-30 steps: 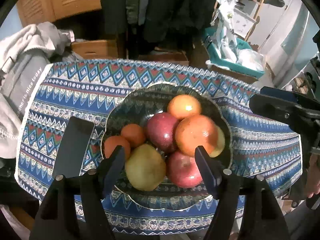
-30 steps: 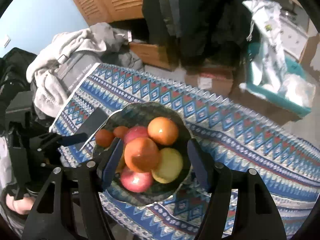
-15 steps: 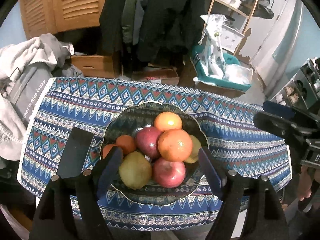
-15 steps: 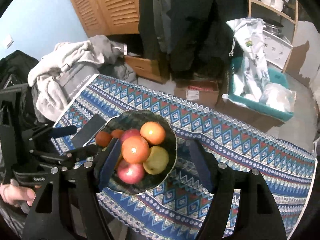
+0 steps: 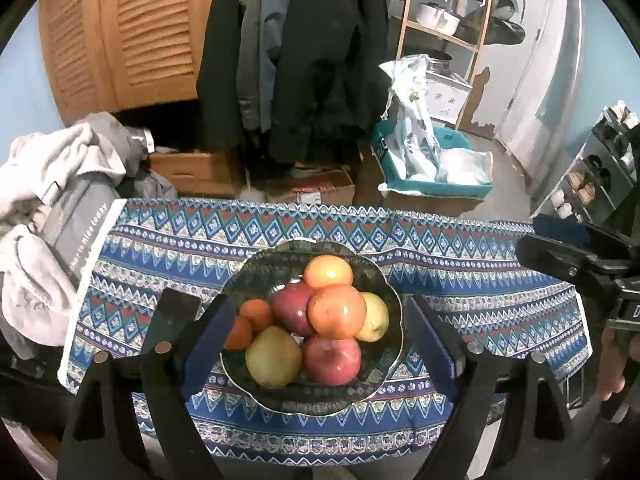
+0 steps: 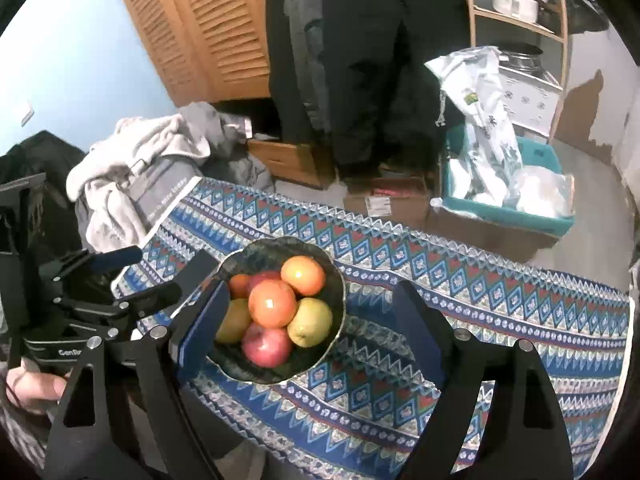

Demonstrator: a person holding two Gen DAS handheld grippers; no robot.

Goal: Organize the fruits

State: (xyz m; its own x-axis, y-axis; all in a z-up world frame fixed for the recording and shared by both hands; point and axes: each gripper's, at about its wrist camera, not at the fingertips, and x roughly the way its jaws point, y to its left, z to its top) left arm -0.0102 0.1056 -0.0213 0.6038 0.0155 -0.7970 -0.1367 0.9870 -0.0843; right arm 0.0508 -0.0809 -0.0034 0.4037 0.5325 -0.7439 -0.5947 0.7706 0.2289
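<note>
A dark scalloped bowl (image 5: pixel 320 396) (image 6: pixel 341 296) sits on a blue patterned cloth (image 5: pixel 480 292). Piled in it are a big orange (image 5: pixel 337 311) (image 6: pixel 273 304), a second orange (image 5: pixel 328 272), two red apples (image 5: pixel 332 360), a yellow-green pear (image 5: pixel 274 356), a yellow apple (image 6: pixel 310 322) and small tangerines (image 5: pixel 256 314). My left gripper (image 5: pixel 318 304) (image 6: pixel 160 271) hovers above the bowl's near side, its jaws opening, with nothing between the pads. My right gripper (image 6: pixel 312 292) (image 5: pixel 534 240) hangs over the bowl from the right, its jaws also opening and empty.
A flat black slab (image 5: pixel 172 316) lies just left of the bowl. Grey and white clothes (image 5: pixel 48 208) are heaped at the table's left end. Beyond the far edge stand cardboard boxes (image 5: pixel 312 188), a teal bin of bags (image 5: pixel 436 172), hanging coats and a wooden shelf.
Both grippers have risen and drawn back from the bowl, which now looks smaller. Both pairs of jaws stand wider apart. The fruit has not moved.
</note>
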